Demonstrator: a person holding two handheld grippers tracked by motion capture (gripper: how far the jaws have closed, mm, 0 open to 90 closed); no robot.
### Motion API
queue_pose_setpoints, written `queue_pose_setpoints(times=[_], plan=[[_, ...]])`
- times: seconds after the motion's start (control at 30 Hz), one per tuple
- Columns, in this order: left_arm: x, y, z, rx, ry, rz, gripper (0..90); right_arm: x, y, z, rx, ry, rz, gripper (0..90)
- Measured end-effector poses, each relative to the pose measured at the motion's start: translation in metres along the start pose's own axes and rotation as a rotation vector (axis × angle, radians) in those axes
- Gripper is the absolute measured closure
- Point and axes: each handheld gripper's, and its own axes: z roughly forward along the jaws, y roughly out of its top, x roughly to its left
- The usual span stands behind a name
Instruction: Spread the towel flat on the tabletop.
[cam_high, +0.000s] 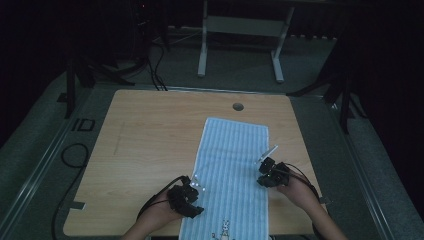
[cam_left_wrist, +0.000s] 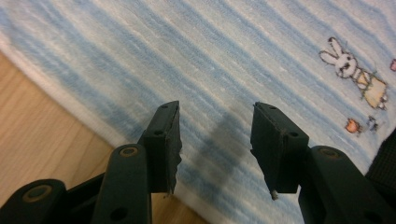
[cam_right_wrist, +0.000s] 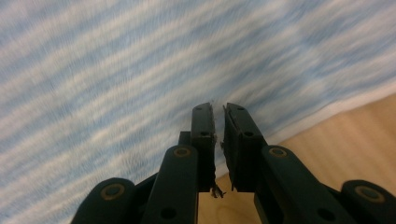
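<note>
High view: towel (cam_high: 232, 165) flat on table (cam_high: 150, 145); left gripper (cam_high: 187, 196) fingers apart, right gripper (cam_high: 270, 172) nearly closed, empty.

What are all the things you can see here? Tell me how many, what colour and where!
towel: one, light blue with white stripes, laid flat lengthwise on the table, near end at the person's edge.
rabbit picture: one, white and brown, printed at the towel's near end.
table: one, light wood, under the towel.
hole: one, dark, round, near the table's far edge.
stand: one, pale grey, on the floor beyond the table.
cables: several, black, on the floor at far left.
left gripper: one, black, jaws apart over the towel's left edge.
right gripper: one, black, jaws almost together at the towel's right edge.
</note>
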Motion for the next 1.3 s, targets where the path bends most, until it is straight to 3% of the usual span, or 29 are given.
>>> queue_pose_setpoints(times=[0.07,0.17,0.3,0.43,0.5,0.73,0.9,0.93,1.1,1.3], plan=[[0.0,0.002,0.005,-0.003,-0.021,-0.001,52.0,-0.001,-0.005,0.01,0.019,0.005,0.004,81.4],[0.0,0.007,0.007,-0.004,-0.026,0.003,52.0,-0.01,-0.004,0.011,0.001,0.022,0.029,81.5],[0.001,0.018,0.013,-0.002,-0.027,0.007,52.0,-0.029,0.002,0.013,0.005,0.021,0.067,81.5],[0.006,0.032,0.019,-0.007,-0.035,0.002,52.0,-0.048,0.01,0.015,0.025,-0.002,0.091,81.5],[0.008,0.038,0.021,0.0,-0.028,0.01,52.0,-0.062,0.013,0.015,0.034,-0.002,0.131,81.4],[0.014,0.055,0.029,-0.005,-0.022,0.0,51.9,-0.085,0.016,0.016,0.048,-0.039,0.177,81.2],[0.009,0.059,0.032,-0.005,-0.025,0.014,50.8,-0.089,0.02,0.017,0.053,-0.052,0.188,81.3],[0.007,0.058,0.032,-0.005,-0.022,0.023,50.3,-0.085,0.019,0.018,0.053,-0.069,0.188,81.3],[0.002,0.053,0.03,0.004,-0.034,0.037,50.3,-0.075,0.011,0.015,0.033,-0.063,0.195,80.0],[-0.002,0.045,0.026,0.012,-0.046,0.041,50.1,-0.063,-0.004,0.011,0.029,-0.03,0.179,75.2]])
